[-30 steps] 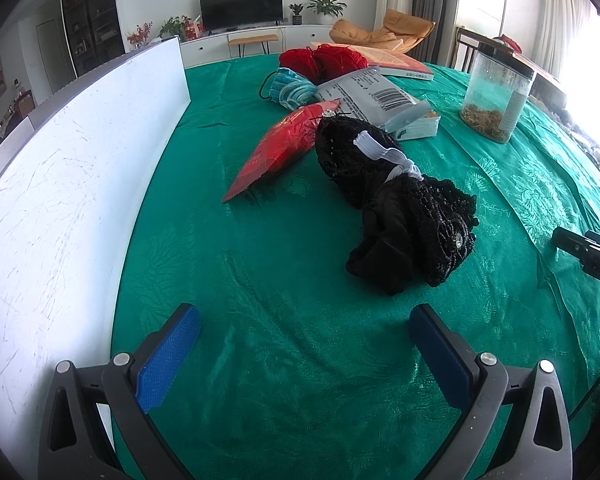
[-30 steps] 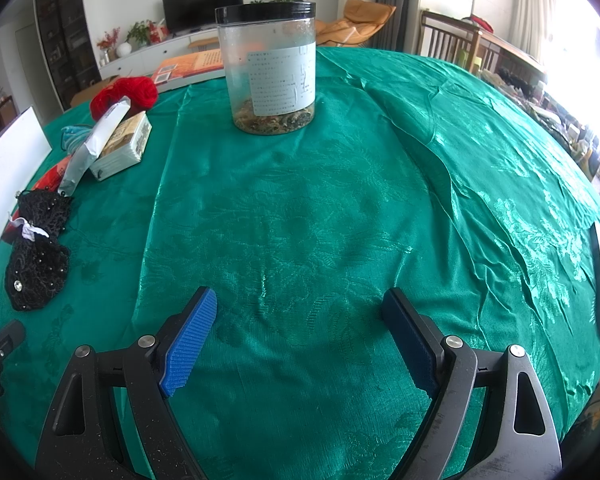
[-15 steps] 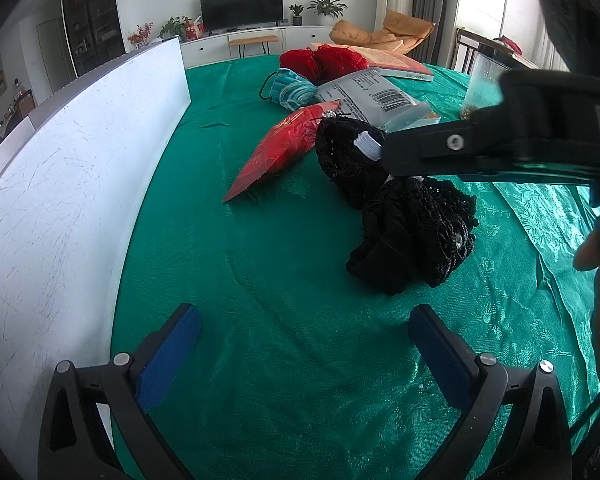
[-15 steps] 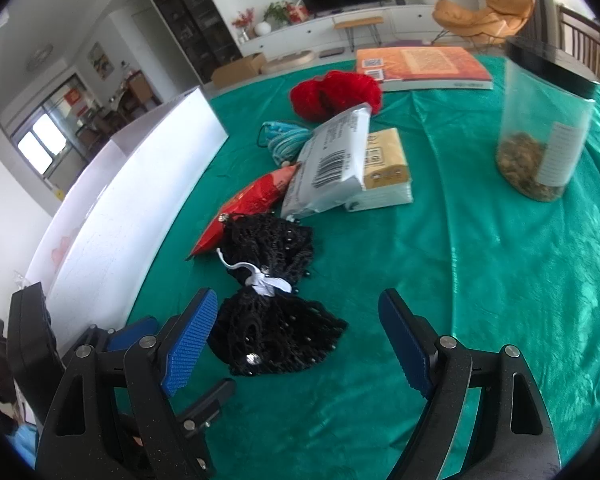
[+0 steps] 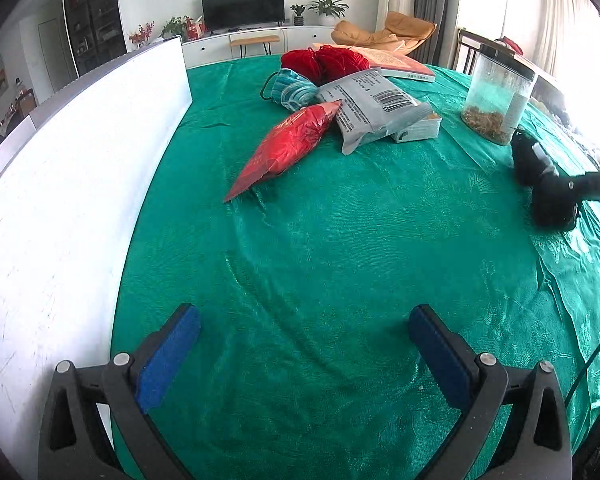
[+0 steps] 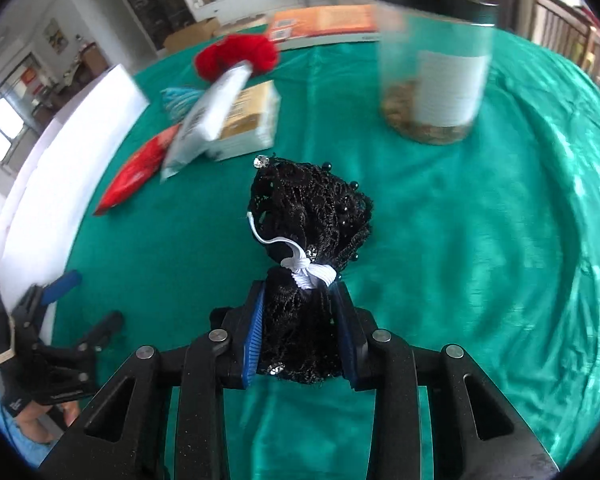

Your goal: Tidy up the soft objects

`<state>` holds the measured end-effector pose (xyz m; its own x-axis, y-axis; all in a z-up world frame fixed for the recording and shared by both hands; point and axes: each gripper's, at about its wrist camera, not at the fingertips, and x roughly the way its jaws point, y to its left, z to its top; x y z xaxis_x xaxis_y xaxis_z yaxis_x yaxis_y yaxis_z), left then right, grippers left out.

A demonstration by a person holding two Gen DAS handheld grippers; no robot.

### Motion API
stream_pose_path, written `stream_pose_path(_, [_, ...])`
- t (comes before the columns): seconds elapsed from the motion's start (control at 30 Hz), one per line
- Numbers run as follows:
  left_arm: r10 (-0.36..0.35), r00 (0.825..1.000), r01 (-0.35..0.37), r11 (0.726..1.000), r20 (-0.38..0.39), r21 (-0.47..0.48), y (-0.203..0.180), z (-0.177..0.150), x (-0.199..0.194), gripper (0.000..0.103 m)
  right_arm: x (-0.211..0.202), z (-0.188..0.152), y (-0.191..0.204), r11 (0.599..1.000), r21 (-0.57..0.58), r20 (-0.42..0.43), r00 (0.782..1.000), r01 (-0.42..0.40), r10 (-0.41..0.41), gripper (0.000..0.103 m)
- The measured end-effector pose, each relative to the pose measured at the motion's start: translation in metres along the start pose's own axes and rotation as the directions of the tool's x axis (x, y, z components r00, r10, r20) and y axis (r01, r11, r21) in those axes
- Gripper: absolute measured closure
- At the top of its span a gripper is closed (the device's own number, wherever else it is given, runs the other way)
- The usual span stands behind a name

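My right gripper [image 6: 300,336] is shut on a black lace bundle [image 6: 312,220] tied with a white band and holds it above the green tablecloth [image 6: 480,260]. In the left wrist view the bundle [image 5: 540,184] hangs at the far right in that gripper. My left gripper [image 5: 304,344] is open and empty, low over the green tablecloth [image 5: 320,248]. A red fluffy piece [image 5: 324,60] and a teal knit piece [image 5: 292,88] lie at the far side.
A white board [image 5: 60,184] stands along the left. A red snack bag [image 5: 288,148], a grey packet [image 5: 372,104], a tan box [image 6: 248,124], an orange book [image 5: 392,64] and a clear jar [image 5: 496,96] lie beyond.
My right gripper has closed on the black lace bundle and carried it from the table's middle to the right, near the jar. The left gripper has stayed open in place.
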<state>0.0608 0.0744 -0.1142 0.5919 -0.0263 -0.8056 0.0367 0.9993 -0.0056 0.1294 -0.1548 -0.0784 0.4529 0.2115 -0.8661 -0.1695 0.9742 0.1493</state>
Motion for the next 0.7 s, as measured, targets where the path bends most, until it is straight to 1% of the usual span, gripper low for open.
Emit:
stream_pose_path(0.03, [0.0,1.0,0.0,1.0,0.0,0.0,0.0,0.0,0.0,0.0,-0.005,0.005,-0.017,0.999,0.036,0.044,0.998,0.034,-0.035,0.067])
stream_pose_path(0.07, [0.0,1.0,0.0,1.0,0.0,0.0,0.0,0.001,0.0,0.0,-0.012,0.01,-0.034,0.996,0.077,0.1,0.994,0.037,-0.044,0.064])
stream_pose_path(0.1, [0.0,1.0,0.0,1.0,0.0,0.0,0.0,0.0,0.0,0.0,-0.02,0.01,-0.049,0.992,0.123,0.151,0.987,0.03,-0.049,0.054])
stream_pose_path(0.13, [0.0,1.0,0.0,1.0,0.001,-0.001,0.0,0.0,0.0,0.0,-0.028,0.007,-0.062,0.984,0.177,0.183,0.981,0.024,-0.057,0.042])
stream_pose_path(0.17, [0.0,1.0,0.0,1.0,0.0,-0.001,0.0,0.001,0.0,0.0,-0.035,0.003,-0.07,0.973,0.231,0.215,0.974,0.016,-0.067,0.025])
stream_pose_path(0.23, [0.0,1.0,0.0,1.0,0.001,-0.001,0.0,0.0,0.0,0.0,-0.047,-0.016,-0.078,0.957,0.288,0.273,0.96,-0.023,-0.059,0.025])
stream_pose_path(0.27, [0.0,1.0,0.0,1.0,0.001,-0.001,0.0,-0.001,0.0,0.0,-0.051,-0.026,-0.077,0.955,0.295,0.285,0.956,-0.023,-0.065,0.025])
stream_pose_path(0.33, [0.0,1.0,0.0,1.0,0.001,0.0,0.0,-0.001,0.0,0.0,-0.051,-0.045,-0.068,0.964,0.267,0.286,0.954,0.014,-0.093,0.025])
stream_pose_path(0.4, [0.0,1.0,0.0,1.0,0.001,0.0,0.0,-0.001,0.0,0.0,-0.043,-0.051,-0.055,0.973,0.228,0.272,0.956,0.044,-0.107,0.025])
stream_pose_path(0.47, [0.0,1.0,0.0,1.0,0.001,0.0,0.0,0.0,0.0,0.0,-0.036,-0.048,-0.045,0.979,0.194,0.243,0.964,0.059,-0.106,0.025])
stream_pose_path(0.57, [0.0,1.0,0.0,1.0,0.001,0.0,0.0,0.0,0.0,0.0,-0.022,-0.047,-0.033,0.983,0.122,0.199,0.966,0.141,-0.163,0.026])
stream_pose_path(0.7, [0.0,1.0,0.0,1.0,0.001,0.0,0.0,-0.001,0.0,0.0,-0.009,-0.049,-0.034,0.979,0.107,0.14,0.972,0.175,-0.189,0.026])
